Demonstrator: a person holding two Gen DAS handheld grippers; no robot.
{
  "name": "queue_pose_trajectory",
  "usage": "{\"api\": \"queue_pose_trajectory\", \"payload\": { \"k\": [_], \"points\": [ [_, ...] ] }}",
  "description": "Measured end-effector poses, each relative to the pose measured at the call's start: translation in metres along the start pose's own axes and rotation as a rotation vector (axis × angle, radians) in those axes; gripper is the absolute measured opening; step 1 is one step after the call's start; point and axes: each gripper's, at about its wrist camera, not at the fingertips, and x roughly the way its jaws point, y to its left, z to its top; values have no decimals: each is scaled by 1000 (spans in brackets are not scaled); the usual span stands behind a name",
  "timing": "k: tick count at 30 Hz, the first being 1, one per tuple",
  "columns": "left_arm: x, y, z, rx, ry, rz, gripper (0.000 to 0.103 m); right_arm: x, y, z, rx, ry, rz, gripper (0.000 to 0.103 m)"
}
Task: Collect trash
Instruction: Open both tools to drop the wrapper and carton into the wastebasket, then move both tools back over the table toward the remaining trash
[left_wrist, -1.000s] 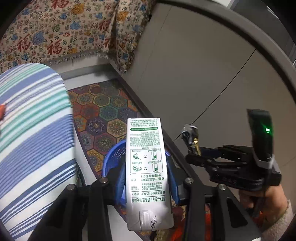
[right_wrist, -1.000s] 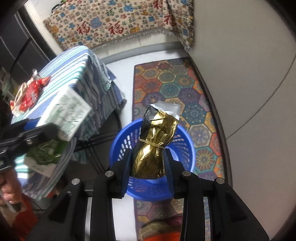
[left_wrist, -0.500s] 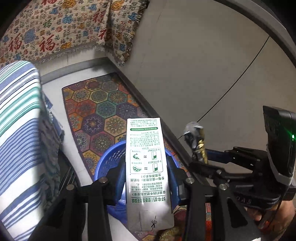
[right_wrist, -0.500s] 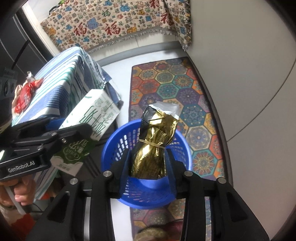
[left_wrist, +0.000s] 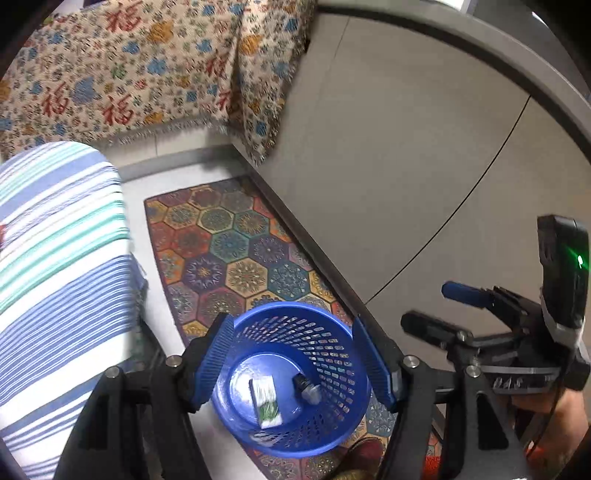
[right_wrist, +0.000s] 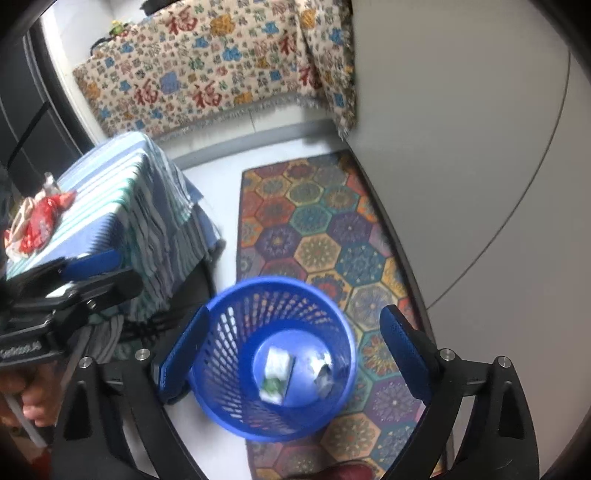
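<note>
Both tongs over blue basket (left_wrist: 295, 373) on patterned rug (left_wrist: 229, 251). Left tongs (left_wrist: 295, 365) opening, nothing btwn jaws; right tongs (right_wrist: 295, 354) opening wide, also empty. Milk carton (left_wrist: 266, 400) & gold wrapper (left_wrist: 308, 389) lie at basket bottom. Red wrapper (right_wrist: 40, 221) on striped desk (right_wrist: 122, 192).

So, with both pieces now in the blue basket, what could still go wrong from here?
1. The blue basket looks light and stands partly on the rug's edge; a bump from the opening, empty left gripper or right gripper could tip it.
2. Red wrappers remain on the striped table, so collecting is probably unfinished.
</note>
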Motion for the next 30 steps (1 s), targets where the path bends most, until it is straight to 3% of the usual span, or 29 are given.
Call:
{"api": "queue_pose_trajectory", "payload": {
  "k": [10, 18, 24, 30],
  "points": [
    [-94, 34, -22, 38, -48, 59, 68, -35, 57, -6, -40, -73, 2, 101],
    [-170, 114, -74, 17, -69, 173, 68, -60, 133, -17, -182, -140, -106, 102],
    [-210, 207, -113, -89, -63, 302, 68, -64, 225, -28, -252, -160, -30, 102],
    [-236, 287, -134, -213, -75, 428, 68, -33, 328, -29, -327, -114, 85, 102]
  ]
}}
